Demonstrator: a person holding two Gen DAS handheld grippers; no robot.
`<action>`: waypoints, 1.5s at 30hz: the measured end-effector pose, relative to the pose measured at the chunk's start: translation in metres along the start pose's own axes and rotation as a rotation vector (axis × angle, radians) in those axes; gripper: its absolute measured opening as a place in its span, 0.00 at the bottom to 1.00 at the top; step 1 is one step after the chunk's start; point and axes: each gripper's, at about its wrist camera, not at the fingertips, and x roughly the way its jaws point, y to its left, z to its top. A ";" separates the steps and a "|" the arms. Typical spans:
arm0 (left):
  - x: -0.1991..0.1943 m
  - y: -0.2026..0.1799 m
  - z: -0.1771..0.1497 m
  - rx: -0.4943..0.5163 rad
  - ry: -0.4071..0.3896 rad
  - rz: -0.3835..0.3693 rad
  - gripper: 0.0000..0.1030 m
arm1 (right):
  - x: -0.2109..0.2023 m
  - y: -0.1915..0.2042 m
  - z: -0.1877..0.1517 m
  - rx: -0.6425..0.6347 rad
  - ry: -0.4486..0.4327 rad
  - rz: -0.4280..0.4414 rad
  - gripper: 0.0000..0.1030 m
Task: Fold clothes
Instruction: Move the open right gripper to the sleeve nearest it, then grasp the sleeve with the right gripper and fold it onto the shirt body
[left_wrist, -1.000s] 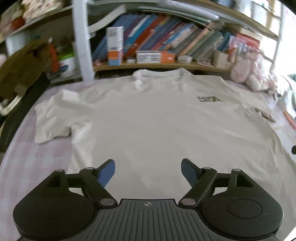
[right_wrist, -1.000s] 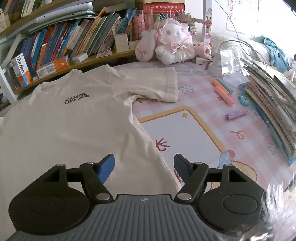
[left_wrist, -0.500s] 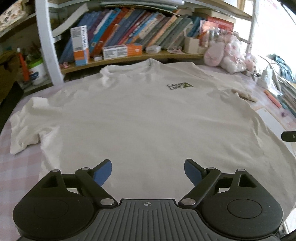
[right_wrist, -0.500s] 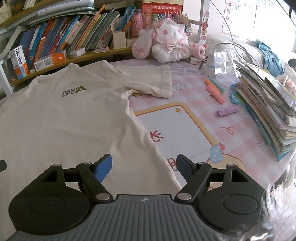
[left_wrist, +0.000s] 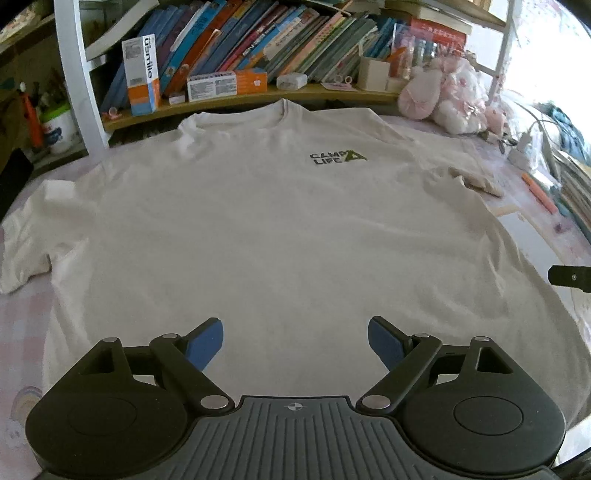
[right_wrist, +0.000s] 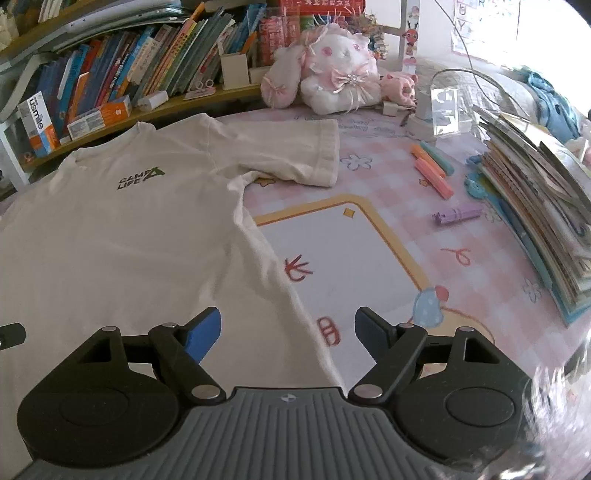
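Both grippers gape wide, holding nothing. The T-shirt (left_wrist: 280, 236) runs lengthwise ahead of the left gripper (left_wrist: 295, 341) — its side edge passes between the right gripper (right_wrist: 288, 334) fingers, seemingly below.

The left tool (left_wrist: 295, 341) has been swung rightward over the cream short-sleeved T-shirt with the green chest print (left_wrist: 280, 229), so that the shirt's right sleeve and the pink plush toys (left_wrist: 448, 101) at the desk's far right corner are now taken in. The right tool (right_wrist: 288, 332) has been shifted slightly toward the shirt's side hem. A black tip of the right tool is now seen at the left wrist view's right edge.
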 end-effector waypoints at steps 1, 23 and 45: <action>0.000 -0.004 0.002 -0.006 -0.003 0.002 0.86 | 0.003 -0.005 0.003 0.001 0.001 0.008 0.76; 0.013 -0.088 0.022 -0.107 -0.024 0.172 0.86 | 0.106 -0.093 0.094 0.111 0.031 0.270 0.71; 0.024 -0.112 0.019 -0.038 0.044 0.171 0.86 | 0.170 -0.109 0.150 0.175 0.022 0.320 0.44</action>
